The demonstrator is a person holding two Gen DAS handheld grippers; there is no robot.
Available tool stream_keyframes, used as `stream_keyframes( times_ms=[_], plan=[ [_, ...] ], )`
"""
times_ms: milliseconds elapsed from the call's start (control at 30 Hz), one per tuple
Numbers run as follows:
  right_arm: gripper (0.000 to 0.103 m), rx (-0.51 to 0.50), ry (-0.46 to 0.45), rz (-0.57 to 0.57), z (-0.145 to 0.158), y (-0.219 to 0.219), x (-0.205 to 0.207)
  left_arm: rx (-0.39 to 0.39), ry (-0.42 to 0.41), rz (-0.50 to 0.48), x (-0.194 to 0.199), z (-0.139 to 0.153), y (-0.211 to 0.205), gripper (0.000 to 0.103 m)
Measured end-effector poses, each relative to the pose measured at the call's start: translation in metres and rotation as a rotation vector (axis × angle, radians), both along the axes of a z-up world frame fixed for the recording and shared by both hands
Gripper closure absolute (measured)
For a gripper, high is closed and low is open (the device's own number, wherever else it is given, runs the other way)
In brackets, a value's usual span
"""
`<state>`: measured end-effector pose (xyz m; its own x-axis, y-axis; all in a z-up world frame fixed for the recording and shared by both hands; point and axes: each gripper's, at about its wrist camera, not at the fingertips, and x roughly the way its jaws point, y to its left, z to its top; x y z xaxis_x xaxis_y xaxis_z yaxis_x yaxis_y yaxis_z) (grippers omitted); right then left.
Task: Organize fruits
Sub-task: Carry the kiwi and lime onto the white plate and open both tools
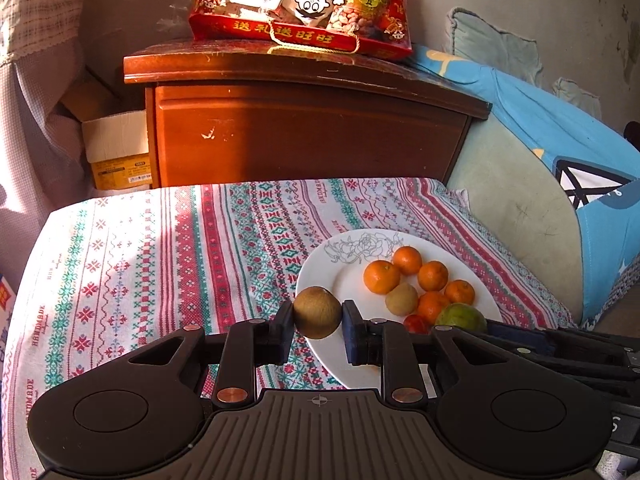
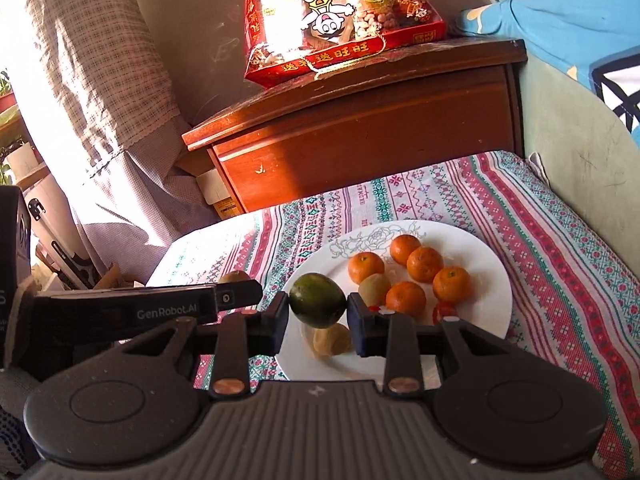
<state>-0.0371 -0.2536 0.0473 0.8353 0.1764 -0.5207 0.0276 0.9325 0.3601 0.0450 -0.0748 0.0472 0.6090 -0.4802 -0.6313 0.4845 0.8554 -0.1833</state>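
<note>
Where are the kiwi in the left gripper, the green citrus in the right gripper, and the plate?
kiwi (image 1: 317,312), left wrist view, middle of its brown skin.
green citrus (image 2: 317,300), right wrist view, centre of its rind.
plate (image 2: 486,248), right wrist view, bare white rim.

White plate (image 2: 486,322) with a grey floral outline; orange mandarins (image 2: 452,284); brown kiwi (image 1: 317,312); dark green fruit (image 2: 317,300); tablecloth (image 1: 140,264) banded red, green and white; reddish-brown cabinet (image 1: 312,136).
</note>
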Motion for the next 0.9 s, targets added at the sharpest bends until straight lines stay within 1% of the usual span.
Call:
stream_keyframes(
  times_ms=[100, 300, 400, 500, 600, 767, 900],
  plan=[
    [0.071, -0.029, 0.002, 0.001, -0.002, 0.001, 0.007, -0.005, 0.017, 0.002, 0.006, -0.002, -0.006, 0.081],
    [0.071, -0.038, 0.032, 0.009, -0.016, 0.002, 0.016, -0.054, 0.064, 0.031, 0.023, -0.006, -0.009, 0.081],
    [0.071, -0.027, 0.041, 0.002, -0.021, -0.002, 0.020, -0.078, 0.103, 0.038, 0.030, -0.011, -0.012, 0.081],
    [0.071, -0.029, 0.043, -0.006, -0.024, -0.004, 0.023, -0.078, 0.124, 0.034, 0.034, -0.016, -0.016, 0.080],
    [0.068, -0.016, 0.044, -0.010, -0.027, -0.006, 0.025, -0.087, 0.156, 0.038, 0.041, -0.020, -0.020, 0.080],
    [0.068, -0.018, 0.045, -0.011, -0.023, -0.006, 0.025, -0.090, 0.159, 0.043, 0.043, -0.018, -0.023, 0.078],
    [0.067, -0.053, 0.064, -0.011, -0.014, -0.004, 0.024, -0.070, 0.147, 0.050, 0.040, -0.013, -0.024, 0.075]
  ],
)
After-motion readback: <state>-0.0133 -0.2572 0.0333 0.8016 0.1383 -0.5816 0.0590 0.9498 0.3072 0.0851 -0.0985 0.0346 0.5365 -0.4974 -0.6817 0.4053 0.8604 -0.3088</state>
